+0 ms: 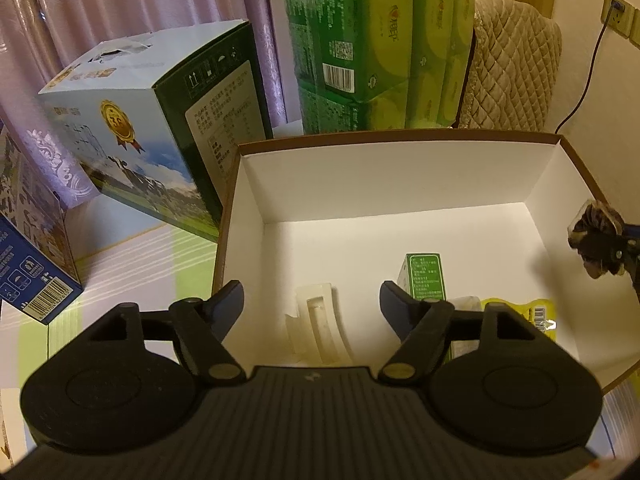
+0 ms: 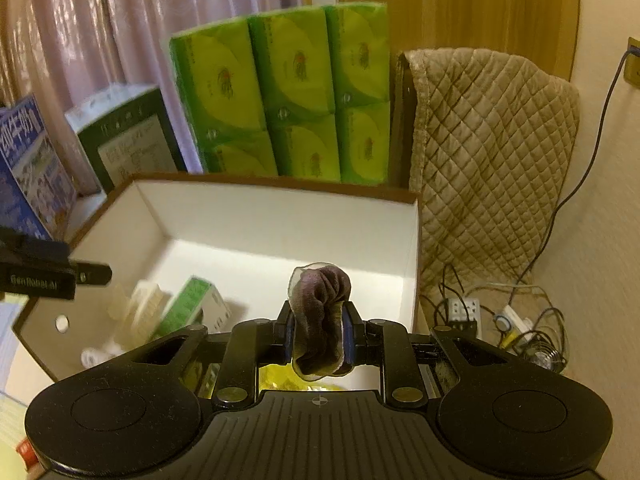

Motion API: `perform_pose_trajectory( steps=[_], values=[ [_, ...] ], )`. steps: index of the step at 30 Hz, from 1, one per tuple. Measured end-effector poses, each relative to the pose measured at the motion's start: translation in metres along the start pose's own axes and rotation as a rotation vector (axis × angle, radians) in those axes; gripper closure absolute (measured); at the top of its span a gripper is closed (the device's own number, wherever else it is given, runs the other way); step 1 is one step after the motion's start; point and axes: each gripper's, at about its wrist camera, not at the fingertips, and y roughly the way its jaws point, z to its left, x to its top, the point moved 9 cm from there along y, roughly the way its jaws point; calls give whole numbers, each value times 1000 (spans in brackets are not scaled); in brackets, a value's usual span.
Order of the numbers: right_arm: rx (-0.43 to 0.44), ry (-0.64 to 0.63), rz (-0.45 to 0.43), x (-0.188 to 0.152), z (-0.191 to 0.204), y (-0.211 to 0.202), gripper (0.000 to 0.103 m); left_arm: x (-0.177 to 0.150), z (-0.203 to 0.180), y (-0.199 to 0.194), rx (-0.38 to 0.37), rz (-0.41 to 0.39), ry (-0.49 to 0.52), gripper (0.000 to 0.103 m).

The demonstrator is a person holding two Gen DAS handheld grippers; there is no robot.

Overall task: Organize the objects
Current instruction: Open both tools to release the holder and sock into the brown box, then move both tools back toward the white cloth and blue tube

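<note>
Your right gripper (image 2: 319, 334) is clamped on the dark scrunchie (image 2: 320, 312), holding it over the near right part of the white box (image 2: 280, 212). Your left gripper (image 1: 311, 300) hangs spread wide and empty above the box's near edge. On the box floor lie a cream hair clip (image 1: 320, 330), a small green carton (image 1: 423, 276) and a yellow packet (image 1: 528, 314).

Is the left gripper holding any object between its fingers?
No. The left gripper is open, its fingers spread wide with nothing between them, above the white box.
</note>
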Motion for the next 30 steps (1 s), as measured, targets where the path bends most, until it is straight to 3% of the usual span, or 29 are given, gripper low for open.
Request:
perform_pose_trajectory(
  steps=[3,5,7,13,30],
  values=[
    [7,40,-27,7,-3,-2,72,1,0,-1,0,-3,-2,28],
    [9,73,-66,13,-6,-6,39,1,0,-3,-2,-6,-7,22],
    [13,97,-110,20,-9,-12,32,0,-1,-5,-9,-12,-6,21],
    [32,91,-131,26,-8,-21,31,-1,0,-9,-12,-18,-16,18],
    [42,96,-106,3,-1,-44,30,-8,-1,-41,-28,-51,-42,10]
  ],
)
